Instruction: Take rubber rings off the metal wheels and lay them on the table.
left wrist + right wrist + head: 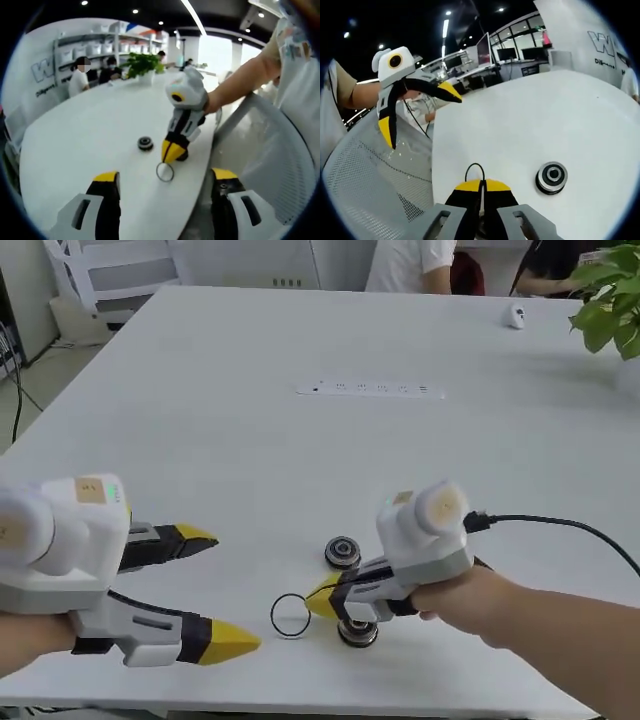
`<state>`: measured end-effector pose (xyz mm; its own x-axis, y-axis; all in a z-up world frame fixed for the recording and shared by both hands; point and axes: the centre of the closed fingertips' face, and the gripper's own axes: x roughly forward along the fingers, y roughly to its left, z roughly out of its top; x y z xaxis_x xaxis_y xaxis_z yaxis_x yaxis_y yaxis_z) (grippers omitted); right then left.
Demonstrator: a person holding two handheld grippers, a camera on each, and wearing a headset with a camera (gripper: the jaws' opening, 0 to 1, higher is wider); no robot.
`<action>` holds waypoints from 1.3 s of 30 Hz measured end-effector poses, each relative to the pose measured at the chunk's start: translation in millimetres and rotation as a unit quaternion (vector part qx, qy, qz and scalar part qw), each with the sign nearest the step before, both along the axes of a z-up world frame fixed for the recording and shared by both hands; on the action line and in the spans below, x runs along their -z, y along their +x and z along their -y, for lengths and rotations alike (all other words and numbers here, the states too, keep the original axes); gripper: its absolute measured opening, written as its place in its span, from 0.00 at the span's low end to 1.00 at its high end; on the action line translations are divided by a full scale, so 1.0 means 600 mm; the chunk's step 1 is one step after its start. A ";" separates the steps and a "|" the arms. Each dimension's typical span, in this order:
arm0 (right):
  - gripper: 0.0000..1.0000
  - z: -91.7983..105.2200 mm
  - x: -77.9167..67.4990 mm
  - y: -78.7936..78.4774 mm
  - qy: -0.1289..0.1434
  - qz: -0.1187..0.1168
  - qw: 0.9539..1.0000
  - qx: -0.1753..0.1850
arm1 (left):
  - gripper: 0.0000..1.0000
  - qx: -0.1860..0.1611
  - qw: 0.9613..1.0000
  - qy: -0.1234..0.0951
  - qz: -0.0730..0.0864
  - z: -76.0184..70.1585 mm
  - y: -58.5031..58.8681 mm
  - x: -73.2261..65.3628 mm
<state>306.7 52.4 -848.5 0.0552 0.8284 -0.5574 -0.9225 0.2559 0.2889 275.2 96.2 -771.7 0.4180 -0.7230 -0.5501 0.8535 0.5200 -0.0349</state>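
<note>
The right tongs [322,602] are sitting shut against the rubber ring [290,615] lying on the tabletop [300,460].
The wall lettering [42,70] is showing a large "W", the rest blurred. The near wheel [358,632] is hiding partly under the right tongs; whether they are pinching the ring is unclear. The left tongs [215,590] are gaping open; the far wheel [342,552] and a power strip [370,390] are lying beyond.

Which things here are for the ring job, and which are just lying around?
For the job:
rubber ring, far metal wheel, near metal wheel, right gripper, left gripper.

Just lying about:
power strip, white mouse, plant.
</note>
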 end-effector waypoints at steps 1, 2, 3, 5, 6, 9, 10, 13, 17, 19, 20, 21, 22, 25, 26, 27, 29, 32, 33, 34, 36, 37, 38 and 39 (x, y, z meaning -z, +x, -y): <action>0.00 0.001 0.001 0.001 -0.001 0.002 1.000 0.002 | 0.74 0.000 1.000 0.000 -0.001 0.000 0.000 0.000; 0.00 0.002 0.002 0.001 -0.002 0.003 1.000 0.001 | 0.74 0.000 1.000 0.000 -0.001 0.000 0.000 0.001; 0.00 0.003 0.002 0.001 -0.004 0.005 1.000 0.002 | 0.74 0.000 1.000 0.001 -0.001 0.000 0.000 0.001; 0.00 0.004 0.003 0.001 -0.006 0.007 1.000 0.001 | 0.74 0.001 1.000 0.002 -0.001 0.000 0.000 0.001; 0.00 0.004 0.003 0.001 -0.006 0.007 1.000 0.001 | 0.74 0.001 1.000 0.002 -0.002 0.000 0.000 0.001; 0.00 0.005 0.002 0.001 -0.005 0.008 1.000 0.003 | 0.74 0.002 1.000 0.003 -0.002 0.001 -0.001 0.001; 0.01 0.005 0.002 0.001 -0.005 0.008 1.000 0.003 | 0.74 0.002 1.000 0.003 -0.002 0.001 -0.001 0.001; 0.02 0.005 0.000 0.002 -0.003 0.010 1.000 0.004 | 0.74 0.002 1.000 0.004 -0.001 0.001 -0.001 0.000; 0.05 0.005 -0.005 0.003 0.001 0.012 1.000 0.005 | 0.74 0.002 1.000 0.005 -0.001 0.001 0.000 -0.001; 0.07 0.005 -0.010 0.004 0.005 0.012 1.000 0.007 | 0.74 0.002 1.000 0.005 -0.001 0.001 0.001 -0.002; 0.07 0.005 -0.012 0.004 0.007 0.012 1.000 0.008 | 0.74 0.002 1.000 0.005 0.000 0.001 0.001 -0.003; 0.08 0.006 -0.015 0.005 0.009 0.013 1.000 0.009 | 0.73 0.002 1.000 0.005 0.000 0.001 0.001 -0.003; 0.08 0.006 -0.018 0.006 0.012 0.014 1.000 0.011 | 0.73 0.003 1.000 0.005 0.000 0.001 0.002 -0.004; 0.10 0.008 -0.025 0.010 0.018 0.016 1.000 0.017 | 0.73 0.004 1.000 0.005 0.001 0.003 0.003 -0.004; 0.11 0.008 -0.027 0.011 0.020 0.016 0.999 0.018 | 0.73 0.004 1.000 0.005 0.001 0.004 0.003 -0.004; 0.11 0.009 -0.030 0.011 0.022 0.018 0.999 0.019 | 0.73 0.004 1.000 0.005 0.001 0.005 0.004 -0.004; 0.11 0.012 -0.037 0.013 0.027 0.020 0.999 0.022 | 0.73 0.005 1.000 0.006 0.001 0.007 0.007 -0.004; 0.12 0.015 -0.046 0.016 0.035 0.020 0.999 0.028 | 0.73 0.007 1.000 0.005 0.001 0.012 0.009 -0.004; 0.12 0.018 -0.049 0.017 0.038 0.021 0.999 0.030 | 0.73 0.008 1.000 0.005 0.001 0.013 0.010 -0.004; 0.12 0.020 -0.052 0.017 0.040 0.022 0.998 0.032 | 0.73 0.010 1.000 0.006 0.002 0.016 0.011 -0.004; 0.13 0.024 -0.058 0.018 0.044 0.023 0.998 0.035 | 0.72 0.013 1.000 0.006 0.002 0.019 0.013 -0.004; 0.13 0.026 -0.060 0.019 0.046 0.024 0.998 0.037 | 0.72 0.014 1.000 0.006 0.001 0.020 0.014 -0.004; 0.13 0.028 -0.062 0.020 0.049 0.025 0.998 0.039 | 0.72 0.015 1.000 0.007 0.001 0.022 0.015 -0.004; 0.13 0.030 -0.064 0.021 0.051 0.024 0.998 0.041 | 0.72 0.016 1.000 0.007 0.001 0.023 0.016 -0.004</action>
